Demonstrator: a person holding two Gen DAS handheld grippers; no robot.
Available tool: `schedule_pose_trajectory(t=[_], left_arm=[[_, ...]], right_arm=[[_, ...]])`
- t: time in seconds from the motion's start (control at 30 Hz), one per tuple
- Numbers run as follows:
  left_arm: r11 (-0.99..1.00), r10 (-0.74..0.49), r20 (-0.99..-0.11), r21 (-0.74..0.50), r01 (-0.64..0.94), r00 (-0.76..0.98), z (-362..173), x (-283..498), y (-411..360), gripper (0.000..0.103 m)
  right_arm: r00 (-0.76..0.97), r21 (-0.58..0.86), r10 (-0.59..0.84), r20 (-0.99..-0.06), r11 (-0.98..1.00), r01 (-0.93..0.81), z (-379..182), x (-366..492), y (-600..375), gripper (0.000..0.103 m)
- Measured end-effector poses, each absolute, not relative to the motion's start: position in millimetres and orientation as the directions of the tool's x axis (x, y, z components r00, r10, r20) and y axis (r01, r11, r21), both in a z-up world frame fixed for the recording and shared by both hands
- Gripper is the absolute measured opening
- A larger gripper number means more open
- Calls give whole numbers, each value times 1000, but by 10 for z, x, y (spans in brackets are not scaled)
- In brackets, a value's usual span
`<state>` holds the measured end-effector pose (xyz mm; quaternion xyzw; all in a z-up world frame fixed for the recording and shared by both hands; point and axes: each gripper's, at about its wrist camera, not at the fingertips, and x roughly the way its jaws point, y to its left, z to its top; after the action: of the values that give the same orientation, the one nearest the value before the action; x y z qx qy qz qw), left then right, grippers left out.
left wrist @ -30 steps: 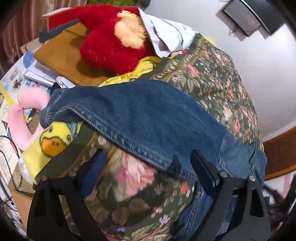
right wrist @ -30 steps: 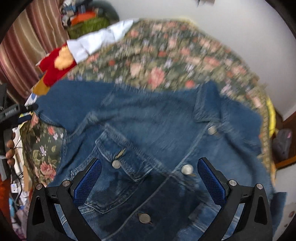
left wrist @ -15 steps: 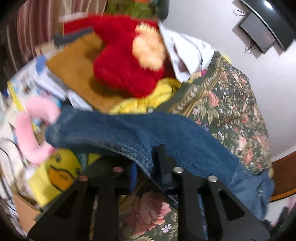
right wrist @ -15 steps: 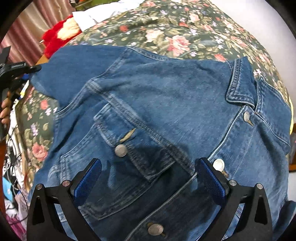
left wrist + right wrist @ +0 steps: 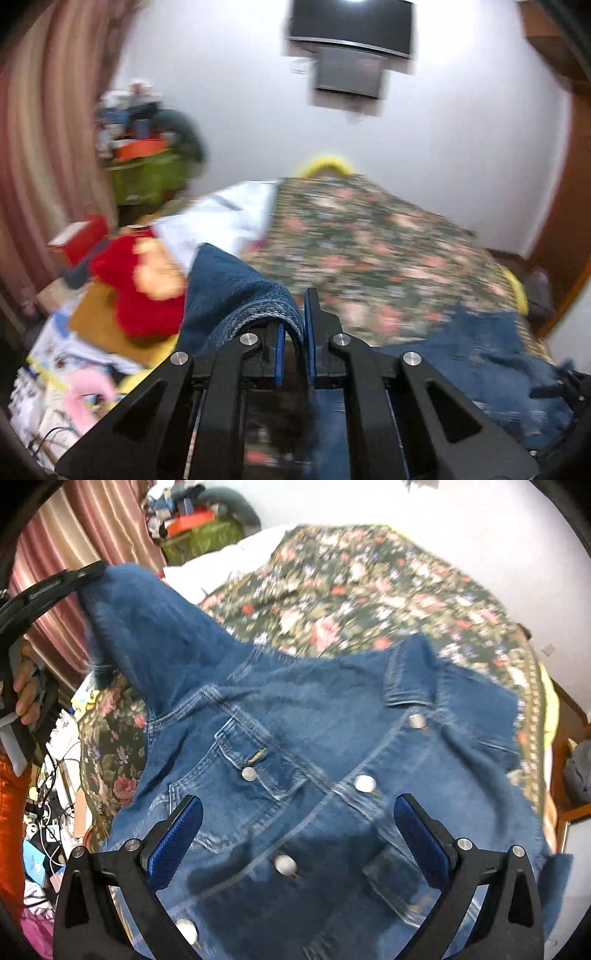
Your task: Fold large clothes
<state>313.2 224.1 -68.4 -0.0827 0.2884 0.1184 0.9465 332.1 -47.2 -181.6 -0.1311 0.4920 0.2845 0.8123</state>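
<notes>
Between the left tool's (image 5: 294, 349) pads, denim jacket (image 5: 314, 760) sleeve end hidden.

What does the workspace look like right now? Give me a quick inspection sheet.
Surface: floral bedspread, partly covered.
Job's things: denim jacket lies front up, buttoned; its sleeve is lifted off to the left.
Clutter: red plush toy, white cloth, pink item, papers beside the bed.
Grippers: left gripper shut on the sleeve; right gripper open above the jacket front, holding nothing.
Cables: tangle of cords at the bed's left side.
Surroundings: striped curtain, white wall, wall-mounted screen.
</notes>
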Motion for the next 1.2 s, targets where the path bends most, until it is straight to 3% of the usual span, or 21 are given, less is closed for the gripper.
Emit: schedule_pose_trajectory(t=[0.27, 0.47, 0.6, 0.67, 0.8, 0.83, 1.0, 1.2], left_arm=[[966, -121, -756, -240, -100, 644, -1500, 3590, 1427, 9], [940, -247, -849, -328, -98, 467, -2225, 3553, 978, 9], [944, -264, -880, -320, -82, 395, -2370, 3427, 858, 9], [944, -267, -876, -322, -76, 403, -2285, 3342, 931, 14], [936, -237, -832, -334, -113, 501, -1966, 3208, 1350, 54], [930, -226, -816, -343, -131, 531, -1902, 3173, 1473, 58], [884, -168, -799, -381, -270, 578, -1898, 3156, 2138, 58], [816, -231, -817, -458, -352, 528, -2364, 3344, 2520, 58]], right_arm=[[437, 25, 303, -847, 844, -536, -1584, 3180, -1212, 103], [457, 33, 293, -840, 868, -495, -1609, 3160, -1551, 103], [440, 82, 314, -841, 878, -471, -1645, 3201, -1634, 103], [437, 87, 316, -842, 879, -468, -1651, 3222, -1626, 103], [442, 90, 321, -838, 879, -468, -1626, 3317, -1519, 103], [441, 93, 323, -838, 879, -468, -1621, 3343, -1488, 103], [428, 99, 346, -835, 860, -501, -1577, 3501, -1149, 103], [409, 69, 328, -852, 844, -532, -1703, 3688, -723, 103]])
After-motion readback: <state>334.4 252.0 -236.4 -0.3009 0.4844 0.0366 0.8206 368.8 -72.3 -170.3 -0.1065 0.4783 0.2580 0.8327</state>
